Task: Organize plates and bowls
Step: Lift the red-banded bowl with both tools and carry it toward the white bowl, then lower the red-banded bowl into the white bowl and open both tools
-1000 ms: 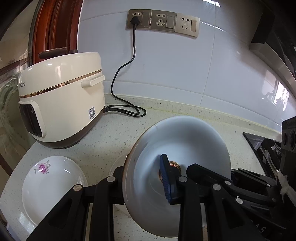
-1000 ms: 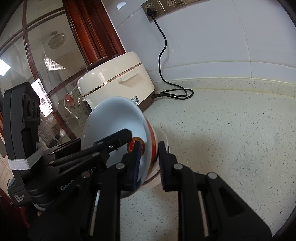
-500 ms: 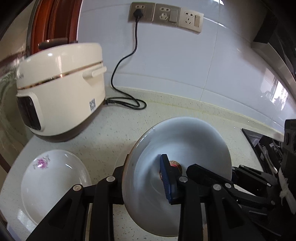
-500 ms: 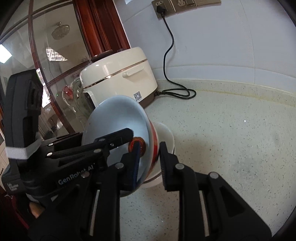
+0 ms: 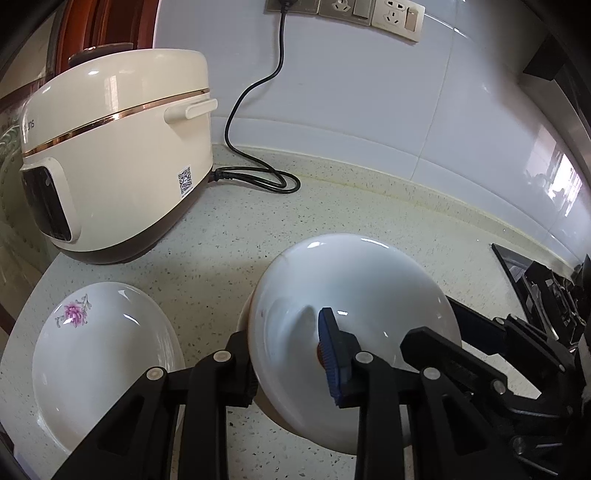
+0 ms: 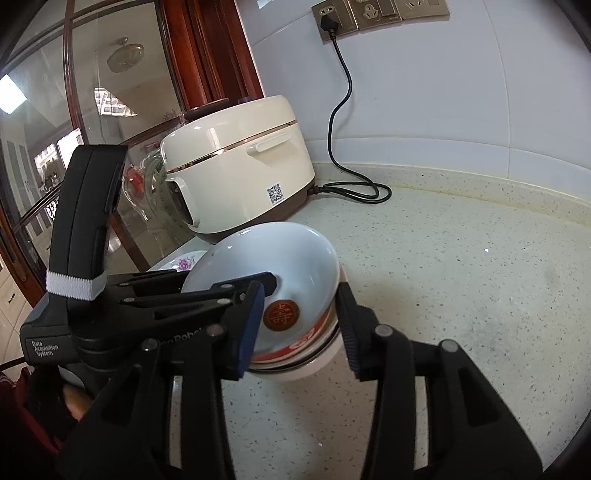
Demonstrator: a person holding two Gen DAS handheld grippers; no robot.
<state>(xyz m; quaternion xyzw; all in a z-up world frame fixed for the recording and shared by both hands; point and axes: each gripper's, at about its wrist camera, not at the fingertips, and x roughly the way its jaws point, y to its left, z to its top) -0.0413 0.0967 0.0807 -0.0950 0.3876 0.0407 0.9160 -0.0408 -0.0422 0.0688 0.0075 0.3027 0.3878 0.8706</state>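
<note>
We take the cream rice cooker [image 5: 114,147] as our landmark: it stands on the speckled countertop [image 6: 461,266] by the white tiled wall [image 5: 369,110]. From its base a black power cord [image 5: 258,177] loops across the counter, then climbs to a row of wall sockets [image 6: 380,14] above and to its right. Behind the cooker we see a red-brown wooden frame [image 6: 214,55] holding glass panes [image 6: 110,85]. Far to its right, a dark stove edge [image 5: 517,266] shows

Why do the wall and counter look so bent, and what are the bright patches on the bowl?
Left wrist view: the fisheye lens bows the tiled wall and countertop; white glare streaks on the bowl and floral plate. Right wrist view: same curving, dark corners, and room reflections in the glass door.
</note>
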